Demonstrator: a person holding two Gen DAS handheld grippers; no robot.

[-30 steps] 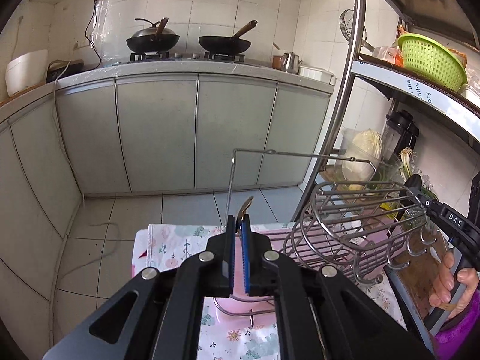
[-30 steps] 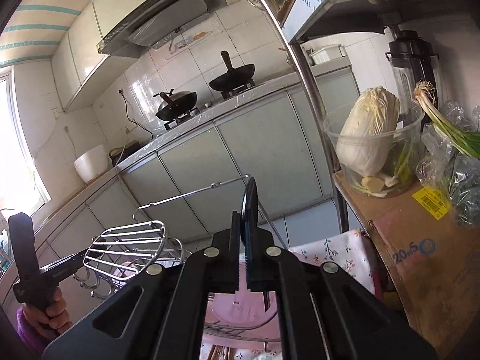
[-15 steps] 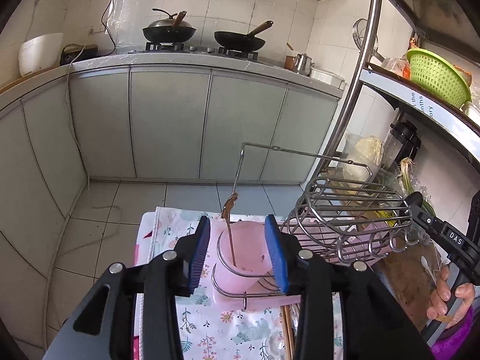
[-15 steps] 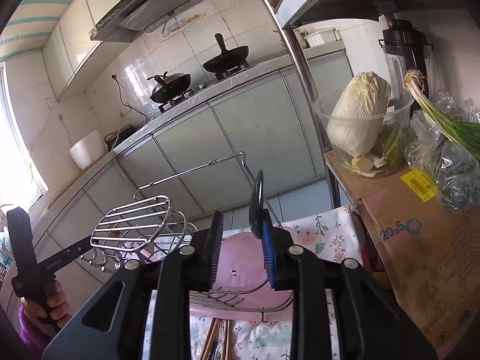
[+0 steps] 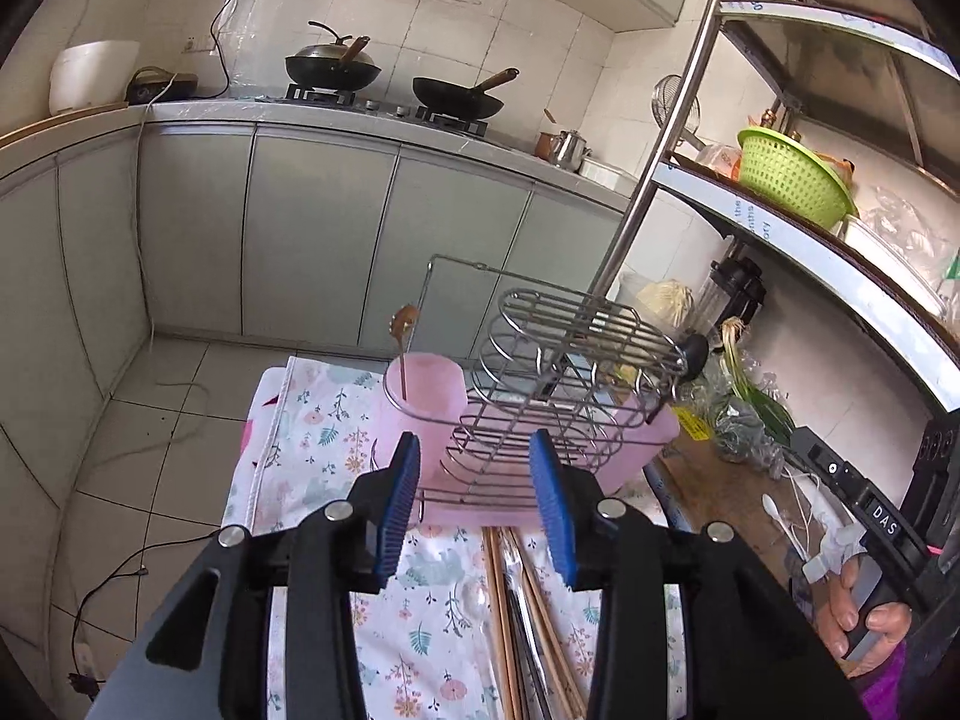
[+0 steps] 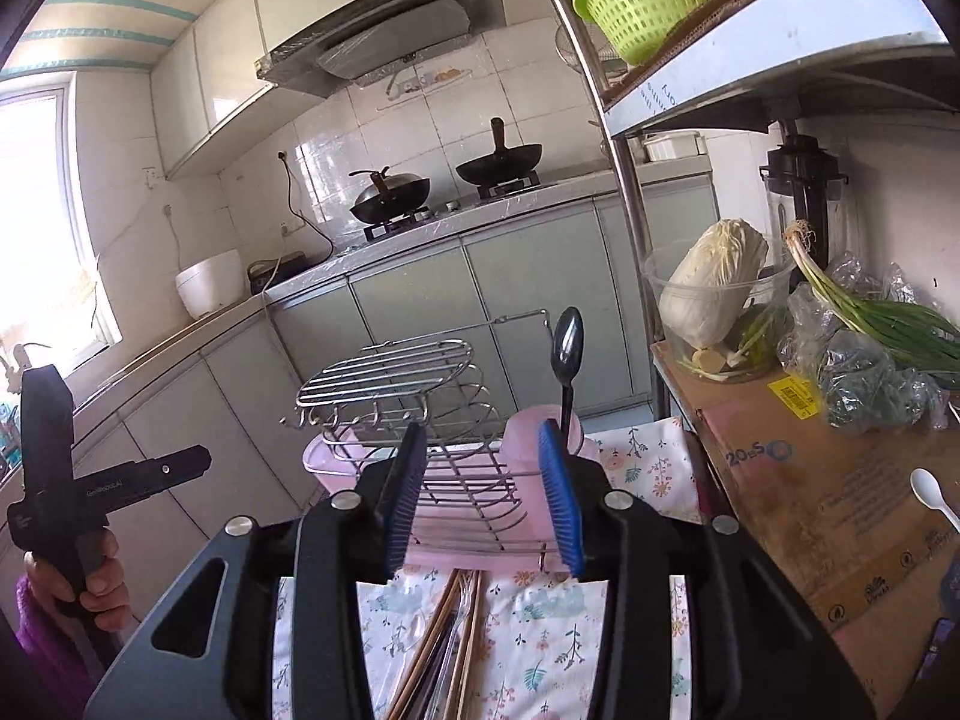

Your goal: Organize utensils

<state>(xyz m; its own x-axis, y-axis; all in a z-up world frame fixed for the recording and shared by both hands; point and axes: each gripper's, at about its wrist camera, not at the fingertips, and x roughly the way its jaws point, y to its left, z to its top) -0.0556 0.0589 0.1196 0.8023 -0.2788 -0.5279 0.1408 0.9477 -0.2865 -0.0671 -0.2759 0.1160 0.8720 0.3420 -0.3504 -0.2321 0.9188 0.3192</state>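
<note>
A wire utensil rack on a pink tray stands on the floral cloth. A wooden spoon stands in its left pink cup. A black spoon stands in its right pink cup. Chopsticks and metal utensils lie on the cloth in front of the rack. My left gripper is open and empty, pulled back from the rack. My right gripper is open and empty, just in front of the black spoon's cup.
A cardboard box with a white spoon, cabbage bowl and green onions stands at the right under a metal shelf. A shelf post rises behind the rack. The table edge and tiled floor lie to the left.
Both grippers opened and let go of their spoons, the wooden one into the left cup, the black one into the right cup. Both then drew back from the rack.
</note>
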